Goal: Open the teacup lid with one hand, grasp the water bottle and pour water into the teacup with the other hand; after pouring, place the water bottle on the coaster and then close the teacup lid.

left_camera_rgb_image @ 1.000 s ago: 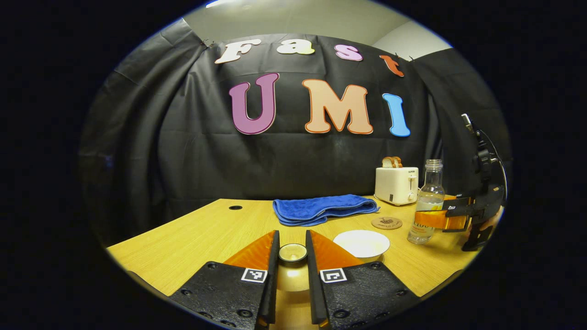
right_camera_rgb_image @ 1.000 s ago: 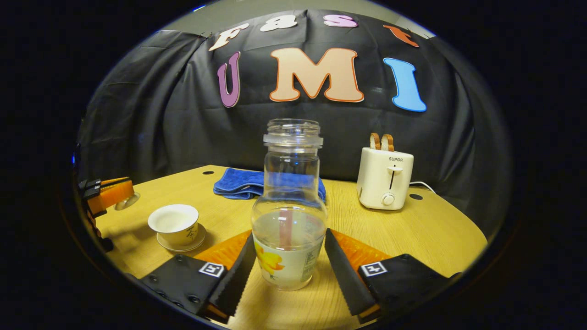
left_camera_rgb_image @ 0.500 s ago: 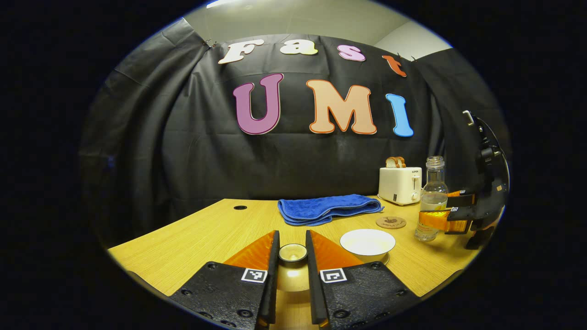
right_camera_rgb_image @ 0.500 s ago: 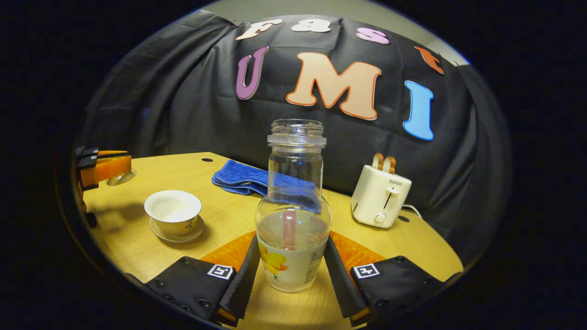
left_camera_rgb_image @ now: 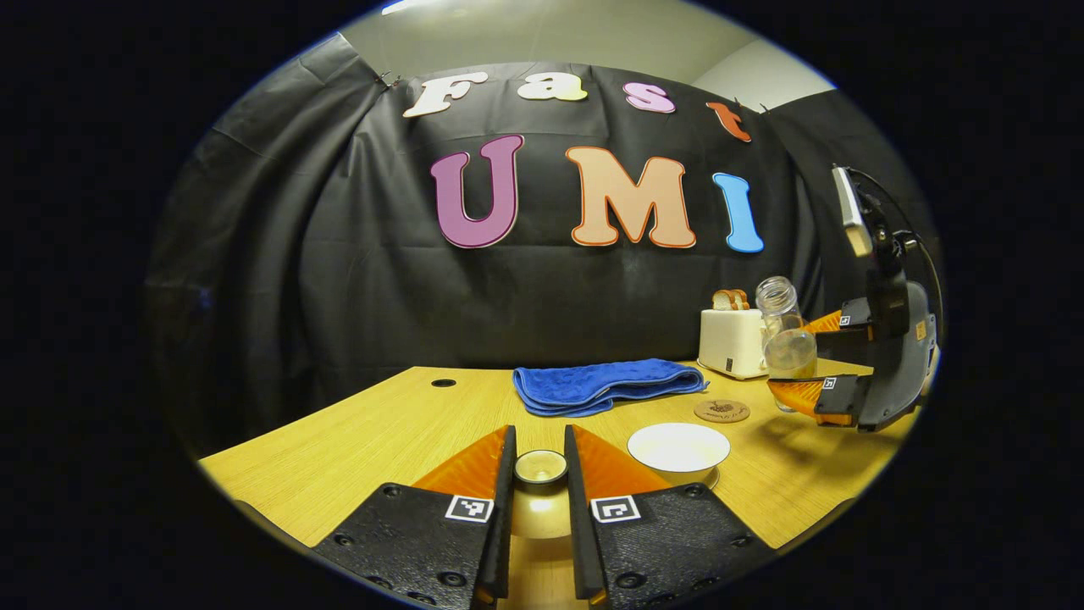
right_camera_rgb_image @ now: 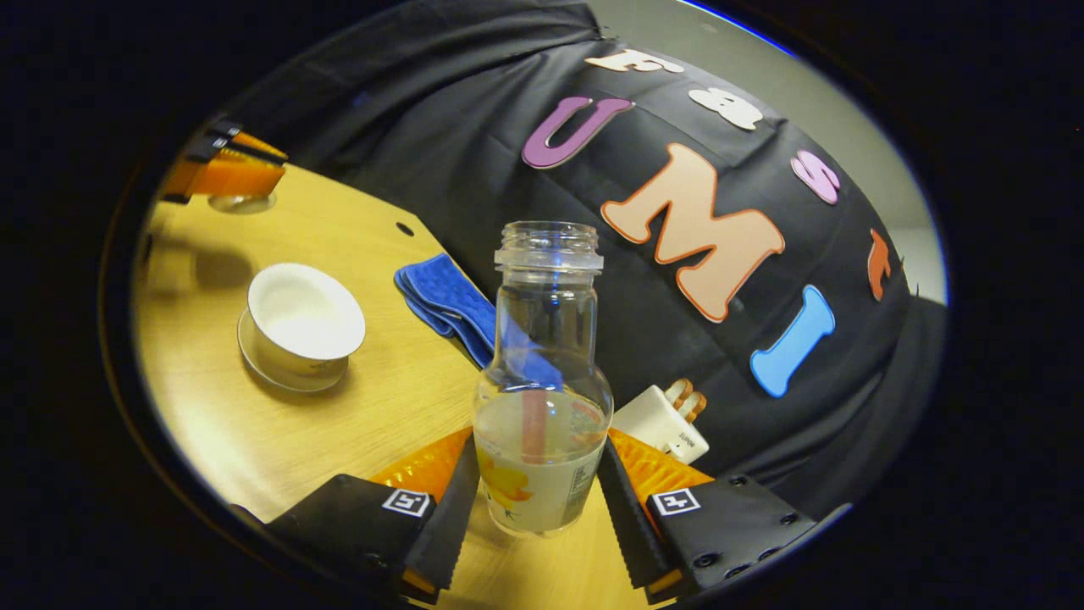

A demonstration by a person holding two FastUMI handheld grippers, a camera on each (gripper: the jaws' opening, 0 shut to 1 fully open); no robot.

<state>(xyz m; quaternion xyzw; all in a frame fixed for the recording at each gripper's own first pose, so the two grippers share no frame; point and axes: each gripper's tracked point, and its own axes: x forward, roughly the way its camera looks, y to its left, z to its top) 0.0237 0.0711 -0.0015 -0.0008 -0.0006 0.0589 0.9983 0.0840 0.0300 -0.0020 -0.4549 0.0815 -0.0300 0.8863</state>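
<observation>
While right claw (right_camera_rgb_image: 532,500) clamps glass water bottle (right_camera_rgb_image: 542,398) low on its belly, tilted & slippery, left claw (left_camera_rgb_image: 539,474) pinches teacup lid (left_camera_rgb_image: 541,467) knob.

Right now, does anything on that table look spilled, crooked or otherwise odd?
No spill. The water bottle is lifted and tilted in the right gripper, its neck leaning toward the open teacup. That fits pouring. The left gripper holds the teacup lid aside.
</observation>
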